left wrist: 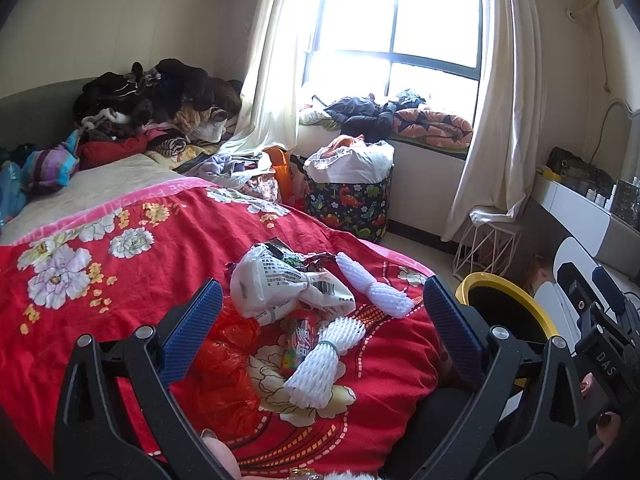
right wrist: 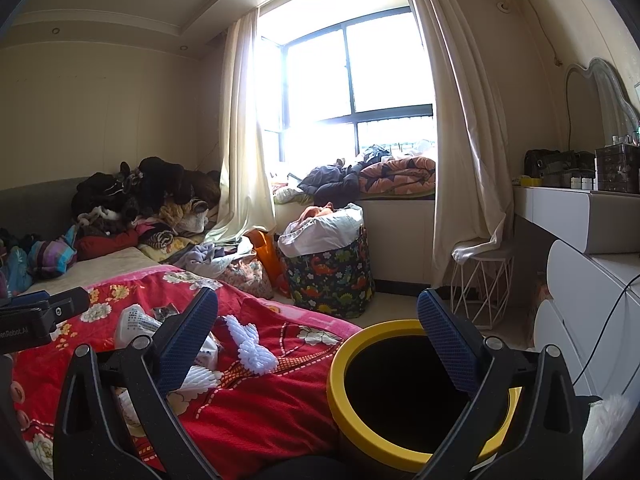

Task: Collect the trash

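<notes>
Trash lies on the red floral bedspread (left wrist: 120, 280): a crumpled white printed plastic bag (left wrist: 280, 280), two white foam fruit nets (left wrist: 376, 286) (left wrist: 320, 364), a red plastic bag (left wrist: 228, 360) and a colourful candy wrapper (left wrist: 298, 344). My left gripper (left wrist: 320, 312) is open and empty, hovering above this pile. A yellow-rimmed black bin (right wrist: 408, 392) stands beside the bed on the right; it also shows in the left wrist view (left wrist: 508, 304). My right gripper (right wrist: 316, 344) is open and empty over the bin's near edge. A foam net (right wrist: 250, 344) shows there too.
A clothes pile (left wrist: 152, 104) sits at the bed's far end. A dinosaur-print laundry basket (left wrist: 348, 196) stands by the window. A white wire stool (right wrist: 480, 280) and a white dresser (right wrist: 580, 280) stand on the right.
</notes>
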